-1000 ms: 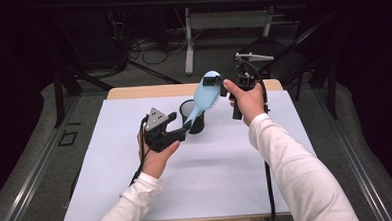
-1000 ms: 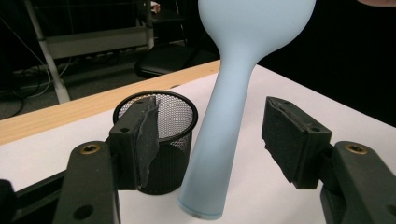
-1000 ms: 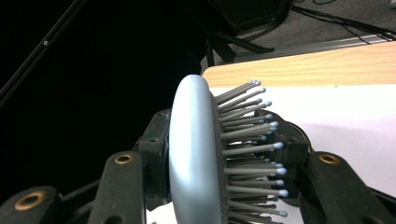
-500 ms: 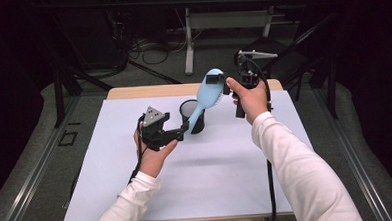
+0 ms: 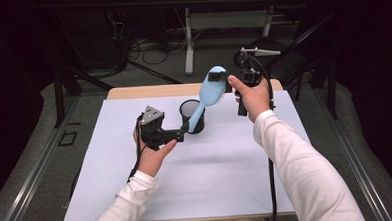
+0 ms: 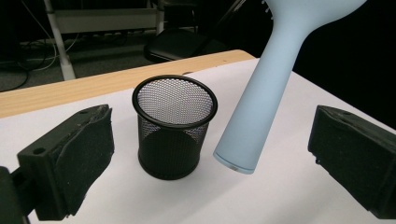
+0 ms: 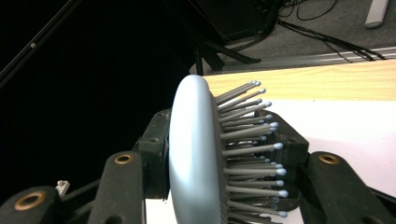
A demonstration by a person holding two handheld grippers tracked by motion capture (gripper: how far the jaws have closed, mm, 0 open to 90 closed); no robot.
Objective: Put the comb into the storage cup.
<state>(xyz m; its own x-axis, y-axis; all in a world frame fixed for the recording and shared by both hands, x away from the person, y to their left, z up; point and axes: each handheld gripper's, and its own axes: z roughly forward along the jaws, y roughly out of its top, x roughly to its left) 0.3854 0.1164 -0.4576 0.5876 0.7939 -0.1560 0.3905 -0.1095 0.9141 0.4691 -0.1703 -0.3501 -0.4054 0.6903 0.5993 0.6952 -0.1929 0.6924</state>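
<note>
Black mesh cup (image 6: 174, 126), hollow inside

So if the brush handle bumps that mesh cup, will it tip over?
Probably it slides or tips: the mesh cup looks light, empty and taller than wide. The hairbrush handle seems rigid, so a knock would carry straight through. The paper-covered table likely offers little grip.

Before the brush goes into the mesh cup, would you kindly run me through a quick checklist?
1. Right gripper shut on the hairbrush head: ok.
2. Left gripper has just been opening; its jaws are off the handle: ok.
3. Handle end over the mesh cup mouth: not ok, it hangs beside the cup.
4. Cup upright on the table: ok.
5. Cup empty: ok.
</note>
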